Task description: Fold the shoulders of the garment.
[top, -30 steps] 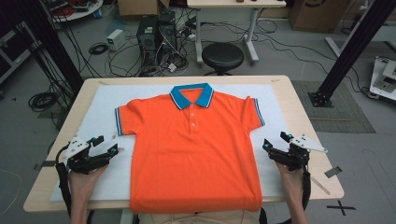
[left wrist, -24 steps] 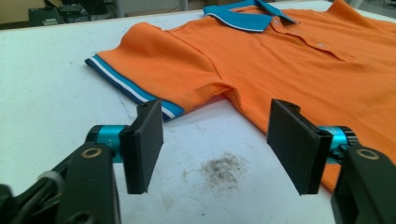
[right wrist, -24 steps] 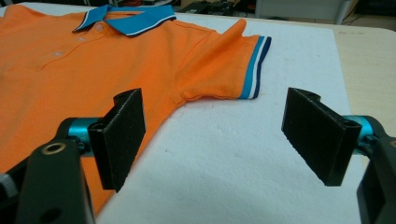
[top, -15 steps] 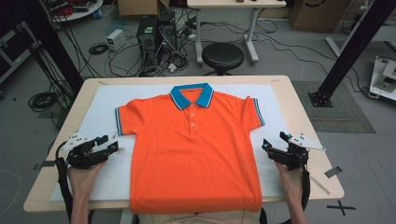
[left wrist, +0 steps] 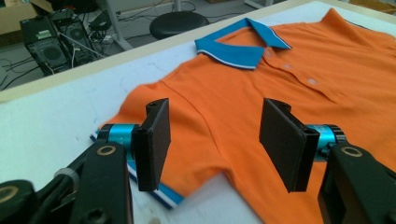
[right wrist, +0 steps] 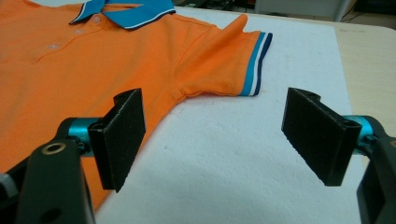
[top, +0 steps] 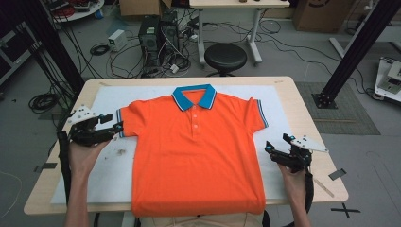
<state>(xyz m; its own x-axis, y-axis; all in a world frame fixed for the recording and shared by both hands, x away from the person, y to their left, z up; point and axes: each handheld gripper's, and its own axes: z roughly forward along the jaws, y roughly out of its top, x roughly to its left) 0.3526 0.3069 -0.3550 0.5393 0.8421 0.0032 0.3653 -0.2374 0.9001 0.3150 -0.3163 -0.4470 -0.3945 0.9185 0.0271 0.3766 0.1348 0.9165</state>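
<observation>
High view: the orange shirt point(top: 196, 151) lies flat in the middle of the frame on the white mat point(top: 108, 165) on the counter point(top: 307, 123). The left tongs point(top: 113, 124) at middle left, and the right tongs point(top: 268, 147) at lower right, hold nothing.

Left gripper view: the jaws have just been closing a bit but stand apart over the sleeve point(left wrist: 187, 140). The shirt looks soft, light and floppy.

Right gripper view: jaws wide apart. The sleeve edge point(right wrist: 252, 65) at the top looks good to pinch
</observation>
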